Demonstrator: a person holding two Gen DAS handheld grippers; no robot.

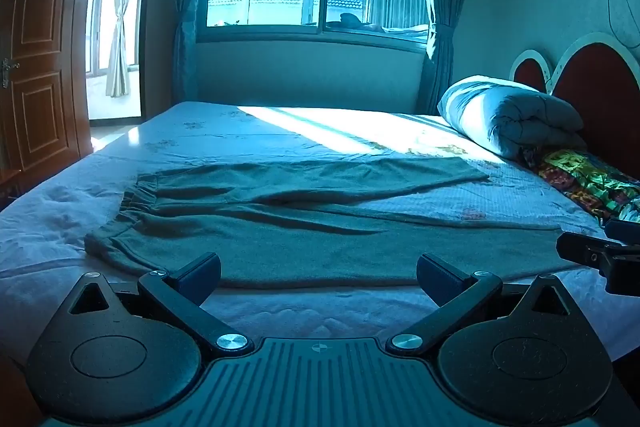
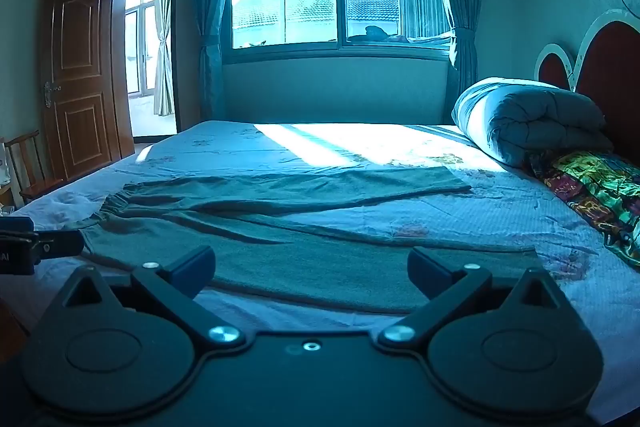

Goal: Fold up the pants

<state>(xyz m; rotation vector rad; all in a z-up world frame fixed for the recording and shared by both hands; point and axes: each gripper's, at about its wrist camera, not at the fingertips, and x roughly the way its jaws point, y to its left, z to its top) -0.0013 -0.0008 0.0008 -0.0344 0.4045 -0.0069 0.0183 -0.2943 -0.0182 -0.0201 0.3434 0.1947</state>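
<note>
Grey-green pants lie flat on the bed, elastic waistband to the left, two legs stretching right; they also show in the right wrist view. My left gripper is open and empty, its fingertips just over the near edge of the near leg. My right gripper is open and empty, also at the near leg's edge, further toward the leg ends. The right gripper shows at the right edge of the left wrist view; the left gripper shows at the left edge of the right wrist view.
The bed has a light blue sheet. A rolled quilt and a colourful blanket lie by the red headboard on the right. A window with curtains is behind, a wooden door and a chair on the left.
</note>
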